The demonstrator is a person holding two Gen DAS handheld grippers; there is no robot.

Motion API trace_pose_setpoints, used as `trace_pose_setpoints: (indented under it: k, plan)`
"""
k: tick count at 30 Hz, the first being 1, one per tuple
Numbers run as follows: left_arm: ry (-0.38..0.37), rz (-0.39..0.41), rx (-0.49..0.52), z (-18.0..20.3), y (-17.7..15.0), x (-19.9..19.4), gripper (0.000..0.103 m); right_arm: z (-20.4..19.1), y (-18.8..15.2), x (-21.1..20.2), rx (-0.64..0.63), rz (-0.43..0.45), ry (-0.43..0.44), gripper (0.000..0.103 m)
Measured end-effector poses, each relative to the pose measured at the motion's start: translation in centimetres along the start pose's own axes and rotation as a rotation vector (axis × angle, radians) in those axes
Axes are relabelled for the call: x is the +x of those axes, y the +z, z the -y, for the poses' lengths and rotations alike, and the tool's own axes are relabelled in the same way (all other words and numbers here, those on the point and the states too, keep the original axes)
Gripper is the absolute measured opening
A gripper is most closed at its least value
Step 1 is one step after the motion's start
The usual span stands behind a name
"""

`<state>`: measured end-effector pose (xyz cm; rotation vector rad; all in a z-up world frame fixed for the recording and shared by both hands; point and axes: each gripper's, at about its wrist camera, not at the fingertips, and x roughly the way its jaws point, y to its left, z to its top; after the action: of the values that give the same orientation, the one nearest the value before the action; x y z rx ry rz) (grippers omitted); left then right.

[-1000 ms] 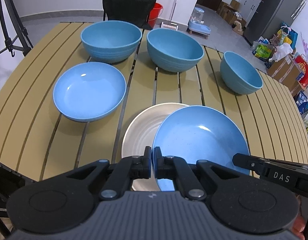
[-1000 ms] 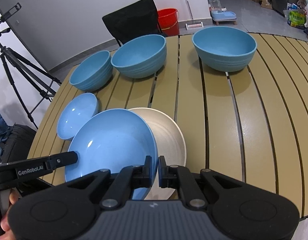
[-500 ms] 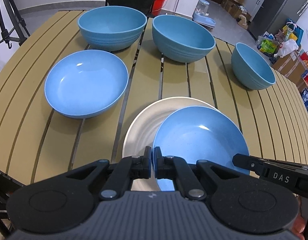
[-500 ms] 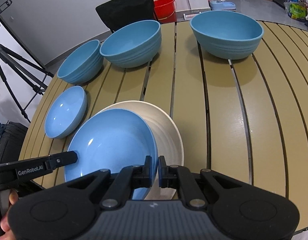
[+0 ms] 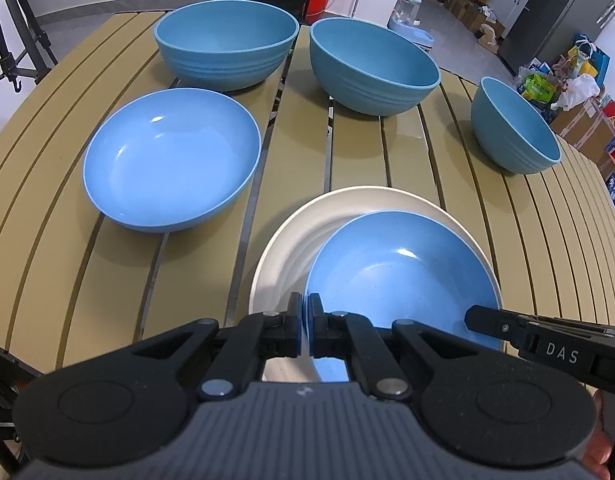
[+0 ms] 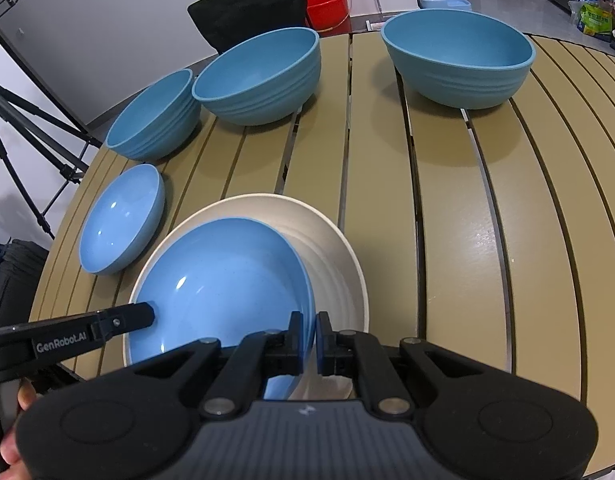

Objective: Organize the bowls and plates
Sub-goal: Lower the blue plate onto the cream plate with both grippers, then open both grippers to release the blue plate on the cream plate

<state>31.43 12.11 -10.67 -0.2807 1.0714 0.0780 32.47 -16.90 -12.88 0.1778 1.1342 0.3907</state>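
Here both grippers, left gripper (image 5: 305,326) and right gripper (image 6: 309,336), angle downward, fingers pinching the blue plate (image 5: 403,276) rim over the cream plate (image 5: 339,216); only the right view shows a tripod (image 6: 23,120) at upper left.

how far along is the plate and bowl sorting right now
Early stage. In hand: both tongs, left tongs and right tongs, are shut on opposite rims of the blue plate, which sits in or just over the cream plate. Left: the second blue plate and three blue bowls stand separate.
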Motion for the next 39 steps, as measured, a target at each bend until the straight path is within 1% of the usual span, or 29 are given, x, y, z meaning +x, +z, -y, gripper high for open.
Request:
trace_pose_setpoints:
  k: [17, 32, 39]
  plan:
    - [0.004, -0.003, 0.003, -0.2, -0.2, 0.5, 0.003, 0.0, 0.0, 0.6, 0.0, -0.007, -0.005, 0.006]
    - [-0.015, -0.011, 0.004, -0.3, -0.2, 0.8, 0.005, 0.2, -0.1, 1.0, 0.001, -0.012, -0.007, 0.006]
    - [-0.023, 0.002, 0.009, -0.2, -0.1, 0.3, 0.006, 0.2, 0.0, 0.9, 0.002, -0.005, -0.002, 0.011]
